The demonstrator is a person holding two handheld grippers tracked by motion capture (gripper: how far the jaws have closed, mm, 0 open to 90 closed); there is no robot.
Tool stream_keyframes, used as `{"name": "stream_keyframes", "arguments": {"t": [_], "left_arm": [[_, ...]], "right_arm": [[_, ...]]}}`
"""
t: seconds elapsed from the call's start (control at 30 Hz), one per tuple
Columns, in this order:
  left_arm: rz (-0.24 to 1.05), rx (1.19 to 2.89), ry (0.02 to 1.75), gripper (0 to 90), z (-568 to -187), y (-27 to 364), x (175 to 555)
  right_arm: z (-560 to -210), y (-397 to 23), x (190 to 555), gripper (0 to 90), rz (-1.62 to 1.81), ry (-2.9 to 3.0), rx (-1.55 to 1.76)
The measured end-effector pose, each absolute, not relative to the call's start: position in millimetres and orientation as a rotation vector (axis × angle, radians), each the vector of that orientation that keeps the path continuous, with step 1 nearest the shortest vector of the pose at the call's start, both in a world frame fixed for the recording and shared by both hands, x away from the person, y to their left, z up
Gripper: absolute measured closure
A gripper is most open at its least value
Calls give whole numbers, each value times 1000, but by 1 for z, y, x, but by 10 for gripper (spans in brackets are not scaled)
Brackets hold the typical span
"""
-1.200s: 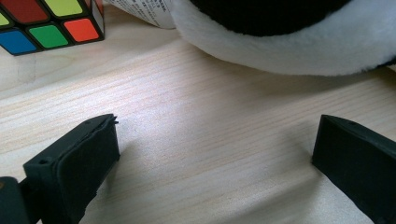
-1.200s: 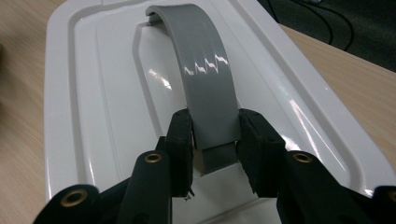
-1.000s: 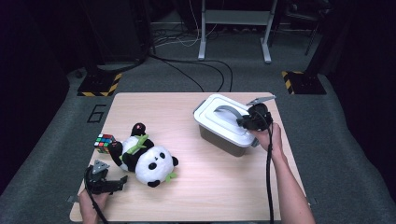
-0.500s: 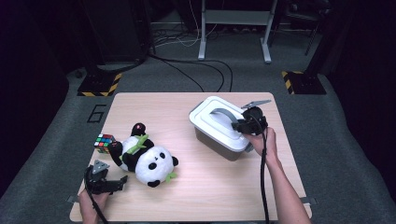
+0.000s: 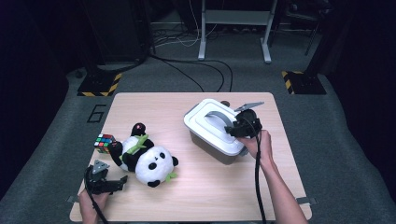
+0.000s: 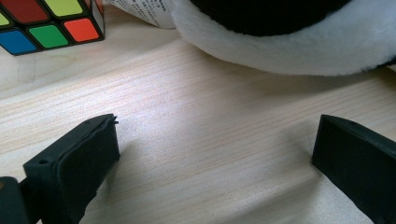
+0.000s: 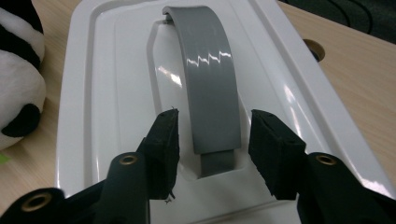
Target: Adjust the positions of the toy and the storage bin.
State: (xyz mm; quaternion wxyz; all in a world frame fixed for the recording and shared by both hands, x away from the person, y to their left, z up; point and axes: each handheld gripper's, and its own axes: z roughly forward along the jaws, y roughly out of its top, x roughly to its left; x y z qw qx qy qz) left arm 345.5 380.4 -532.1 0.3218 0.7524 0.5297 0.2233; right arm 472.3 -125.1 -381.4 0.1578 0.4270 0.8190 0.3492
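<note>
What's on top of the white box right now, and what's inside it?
A white lid with a grey handle covers the box. The right gripper has its jaws either side of the handle. The lid hides the contents.

We see a white lidded box [image 5: 215, 133] on the right half of the bench [image 5: 154, 105], set at a slant to the bench's edges. Its body is grey and boxy, and it stands upright on its base. The white lid [image 7: 116, 74] sits flat on top, closed, with rounded corners and a raised rim around a sunken middle panel. A grey strap handle [image 7: 210, 88] arches lengthwise over that panel, glossy enough to catch the light. In the right gripper view, the near end of the handle drops into a recess in the lid. The box stands well apart from the other things on the bench.
</note>
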Motion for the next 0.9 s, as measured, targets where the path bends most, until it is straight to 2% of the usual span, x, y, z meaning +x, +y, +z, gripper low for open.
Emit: {"name": "stream_keyframes", "arguments": {"t": [0.13,0.33,0.43,0.53,0.6,0.9], "left_arm": [[586,1976,1391,2,-532,380,345],[585,1979,1389,2,-532,381,346],[584,1978,1390,2,-532,381,346],[579,1976,1392,2,-532,380,345],[584,1979,1391,2,-532,381,345],[587,1977,1391,2,-532,380,345]], "right_arm": [[-376,-122,479,484,1008,2352,1140],[-370,-110,495,491,1011,2385,1033],[-369,-105,503,536,1027,2390,1001],[-370,-102,507,628,1022,2402,1001],[-371,-99,508,658,1007,2410,989],[-371,-91,501,671,1029,2408,1044]]}}
